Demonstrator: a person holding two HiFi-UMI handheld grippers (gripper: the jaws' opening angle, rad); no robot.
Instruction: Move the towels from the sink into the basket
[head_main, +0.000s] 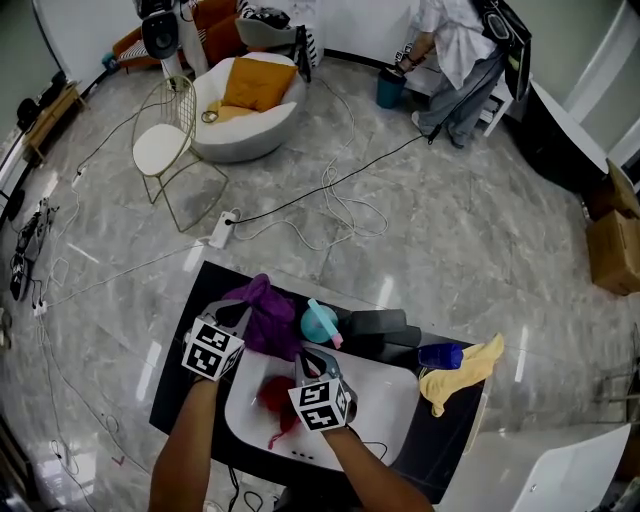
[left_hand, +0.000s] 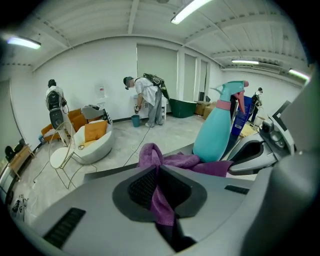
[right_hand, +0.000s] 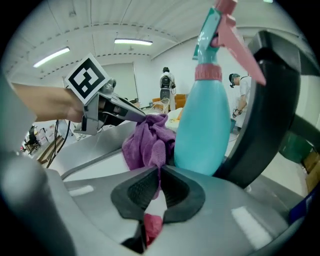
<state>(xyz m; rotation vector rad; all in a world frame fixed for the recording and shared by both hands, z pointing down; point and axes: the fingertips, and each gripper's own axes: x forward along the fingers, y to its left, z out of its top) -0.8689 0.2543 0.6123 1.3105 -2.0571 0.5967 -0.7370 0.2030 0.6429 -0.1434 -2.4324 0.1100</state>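
A pale marble floor (head_main: 450, 220) strewn with cables lies beyond a dark surface (head_main: 182, 378) that carries a white sink (head_main: 392, 402).

The purple towel (head_main: 268, 318) is bunched at the sink's far left corner, touching the teal spray bottle (head_main: 320, 325). A red towel (head_main: 278, 398) lies crumpled in the basin, and a yellow towel (head_main: 462, 372) hangs over the surface's right edge. No basket shows.

All three look like light, limp cloth that will sag and trail when lifted. A pinch on a raised fold should hold them, and they are not fragile.

The left tool (left_hand: 159, 185) is clamped on a fold of the purple towel. The right tool (right_hand: 160, 190) is closed too, with a thin strip of the same purple cloth apparently nipped between its pads. Red cloth shows beneath it.
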